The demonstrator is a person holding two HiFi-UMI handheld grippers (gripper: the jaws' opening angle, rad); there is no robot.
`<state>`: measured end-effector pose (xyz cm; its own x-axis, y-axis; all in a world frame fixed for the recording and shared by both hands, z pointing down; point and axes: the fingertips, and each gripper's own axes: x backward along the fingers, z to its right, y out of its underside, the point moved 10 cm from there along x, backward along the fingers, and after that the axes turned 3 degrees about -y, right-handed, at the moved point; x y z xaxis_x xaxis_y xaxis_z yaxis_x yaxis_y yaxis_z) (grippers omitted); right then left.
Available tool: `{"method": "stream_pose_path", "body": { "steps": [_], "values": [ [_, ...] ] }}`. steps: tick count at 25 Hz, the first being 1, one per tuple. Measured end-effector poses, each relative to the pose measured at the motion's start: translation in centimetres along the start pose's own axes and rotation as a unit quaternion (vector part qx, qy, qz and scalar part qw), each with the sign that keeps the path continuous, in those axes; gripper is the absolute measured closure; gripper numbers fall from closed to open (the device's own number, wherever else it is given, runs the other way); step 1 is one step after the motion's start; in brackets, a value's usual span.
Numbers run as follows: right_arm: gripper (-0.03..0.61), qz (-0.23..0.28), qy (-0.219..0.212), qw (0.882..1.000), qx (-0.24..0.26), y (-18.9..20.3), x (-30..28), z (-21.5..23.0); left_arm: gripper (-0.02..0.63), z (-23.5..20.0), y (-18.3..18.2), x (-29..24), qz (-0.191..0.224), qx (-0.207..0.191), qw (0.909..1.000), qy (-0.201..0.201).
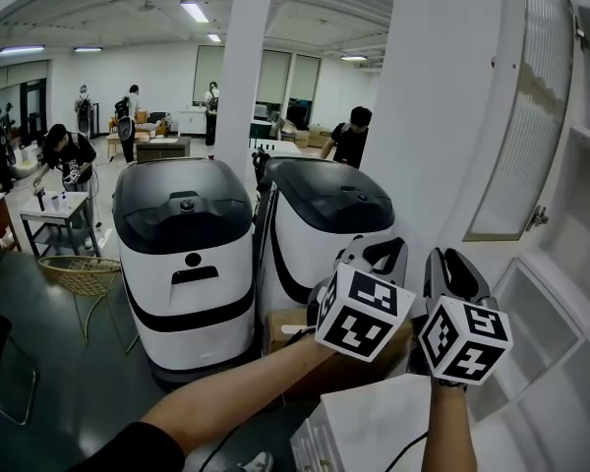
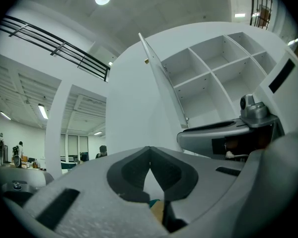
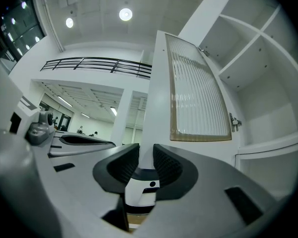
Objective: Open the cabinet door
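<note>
hovering below the swung-out cabinet door (image 1: 526,116)
door hangs at 1 o'clock from the right tool (image 3: 145,155), long edge upright; that nearer tool gapes empty, the left tool (image 2: 149,155) is pinched closed.

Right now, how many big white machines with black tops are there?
2. The left machine and the right machine stand side by side before the white pillar. Others may be hidden.
</note>
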<state>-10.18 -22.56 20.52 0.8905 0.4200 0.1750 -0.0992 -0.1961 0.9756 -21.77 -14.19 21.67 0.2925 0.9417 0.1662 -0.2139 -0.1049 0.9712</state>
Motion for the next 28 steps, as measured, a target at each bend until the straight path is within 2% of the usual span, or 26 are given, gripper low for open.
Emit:
{"method": "stream_pose_path", "body": {
  "steps": [21,28],
  "values": [
    [0.552,-0.038,0.006,0.999,0.0,0.3,7.7,-0.2,0.603,6.1,-0.4,3.2,-0.007,0.02,0.9987,0.045],
    [0.557,-0.043,0.01,0.999,-0.007,0.3,9.7,0.4,0.603,8.0,-0.6,3.7,-0.015,0.025,0.9975,0.065]
  ]
}}
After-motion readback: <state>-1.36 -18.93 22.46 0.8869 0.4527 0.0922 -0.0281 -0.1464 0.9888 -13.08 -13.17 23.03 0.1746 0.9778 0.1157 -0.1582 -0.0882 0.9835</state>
